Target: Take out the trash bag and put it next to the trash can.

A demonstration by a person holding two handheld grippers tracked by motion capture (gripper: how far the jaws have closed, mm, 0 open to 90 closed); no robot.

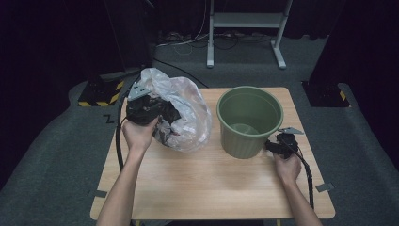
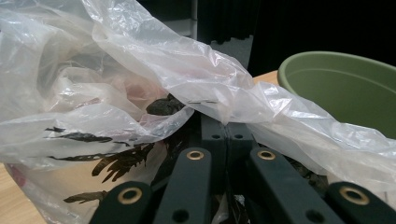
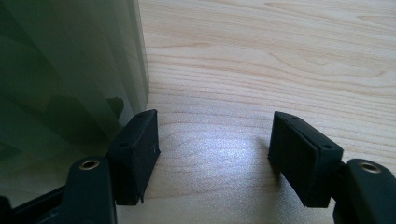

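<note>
A crumpled clear plastic bag [image 1: 188, 113] [image 2: 140, 70] with dark leafy bits [image 2: 121, 161] inside sits at the table's left rear. My left gripper [image 1: 162, 115] [image 2: 226, 135] is pushed in among its folds, jaws pressed together and shut on the plastic film. To the right of the bag stands an upright green bucket [image 1: 249, 141] [image 2: 336, 88] [image 3: 70, 70]. My right gripper [image 1: 273, 146] [image 3: 215, 140] rests low on the wooden table [image 1: 211, 183] [image 3: 280, 56] at the bucket's right base. It is open, with bare wood between the jaws and one jaw close against the bucket wall.
The right gripper's cable [image 1: 308, 179] trails along the table's right side. On the grey carpet behind the table are a white metal stand [image 1: 244, 21] and a yellow-and-black striped base [image 1: 101, 92]. Dark curtains close off the back.
</note>
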